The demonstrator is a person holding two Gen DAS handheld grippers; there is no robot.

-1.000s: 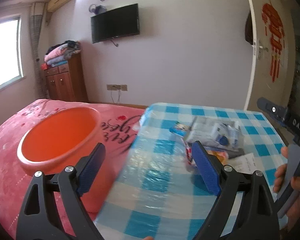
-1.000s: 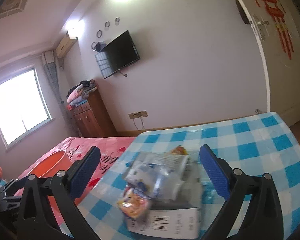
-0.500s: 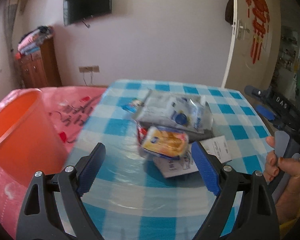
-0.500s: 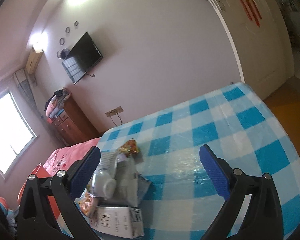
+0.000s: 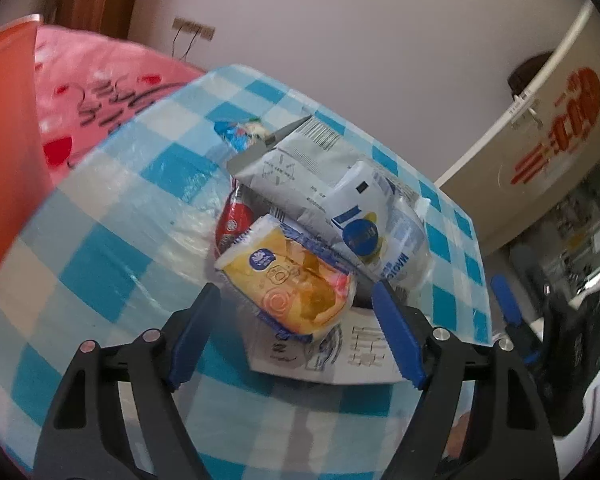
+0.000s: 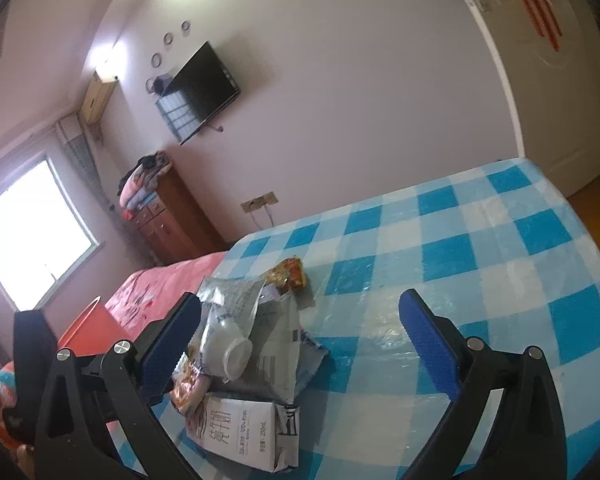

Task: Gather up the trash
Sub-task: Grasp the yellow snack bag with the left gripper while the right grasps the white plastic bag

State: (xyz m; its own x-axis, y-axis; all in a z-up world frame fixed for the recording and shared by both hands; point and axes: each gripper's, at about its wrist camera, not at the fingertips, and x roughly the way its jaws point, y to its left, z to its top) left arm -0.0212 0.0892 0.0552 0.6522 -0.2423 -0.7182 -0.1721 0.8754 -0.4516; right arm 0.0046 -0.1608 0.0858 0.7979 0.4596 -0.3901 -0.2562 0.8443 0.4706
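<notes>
Blue-and-white checked plastic covers the worktop (image 5: pixel 112 264), and the trash sits heaped near its middle. Nearest the left gripper (image 5: pixel 296 334) is a yellow snack wrapper (image 5: pixel 290 280), lying between its blue fingers (image 5: pixel 396 340); they are closing around it, yet neither pad looks pressed to it. Under the wrapper lies a flat printed carton (image 5: pixel 360 354), and behind it a grey foil bag (image 5: pixel 300 168), a white and blue pouch (image 5: pixel 374 224) and a red packet (image 5: pixel 232 220) lean on one another. The right gripper (image 6: pixel 300 344) hangs over the same heap from the other side, its fingers wide with nothing held; the pile lies off towards its left finger.

I judge the step in hand to be the first pick: taking the yellow wrapper off the heap. Next, the fingers need to close on it without dragging the carton, then carry it to the orange tub (image 5: pixel 4 128) at the left, on a pink bedspread (image 5: pixel 100 80). Farther off are a pale wall, a wall television (image 6: pixel 198 92), a wooden dresser (image 6: pixel 168 216) and a door (image 5: pixel 548 128).
</notes>
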